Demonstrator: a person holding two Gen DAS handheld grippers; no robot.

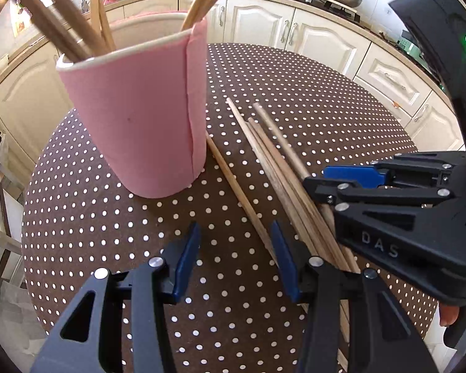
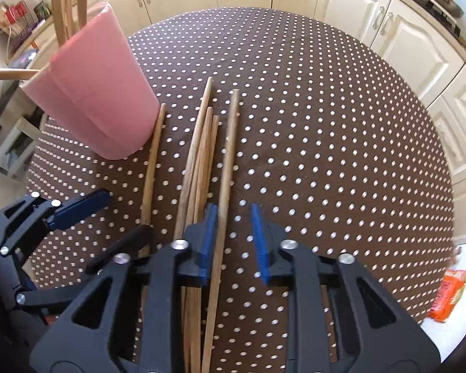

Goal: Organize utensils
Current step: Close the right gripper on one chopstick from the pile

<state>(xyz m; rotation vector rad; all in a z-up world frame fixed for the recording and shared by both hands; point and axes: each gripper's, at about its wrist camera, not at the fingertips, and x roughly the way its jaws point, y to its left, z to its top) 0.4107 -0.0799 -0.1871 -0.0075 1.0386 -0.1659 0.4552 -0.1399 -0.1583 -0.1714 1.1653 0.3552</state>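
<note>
A pink cup [image 1: 139,118] stands upright on the left of the round, brown, white-dotted desk [image 1: 295,93], with several pale wooden chopsticks [image 1: 65,25] leaning out of its mouth. Just right of its base a single chopstick [image 2: 153,155] lies flat, its far tip beside the cup wall. Next comes a loose bundle of chopsticks [image 2: 202,149], long axes running away from the grippers towards the cabinets [image 2: 357,6], then one separate chopstick [image 2: 228,155]. All are slim, tan and tapered. The left gripper [image 1: 236,261] hovers open over bare cloth, nothing between its blue pads. The right gripper [image 2: 233,236] straddles the separate chopstick, jaws narrowly apart, only the left pad against it.
</note>
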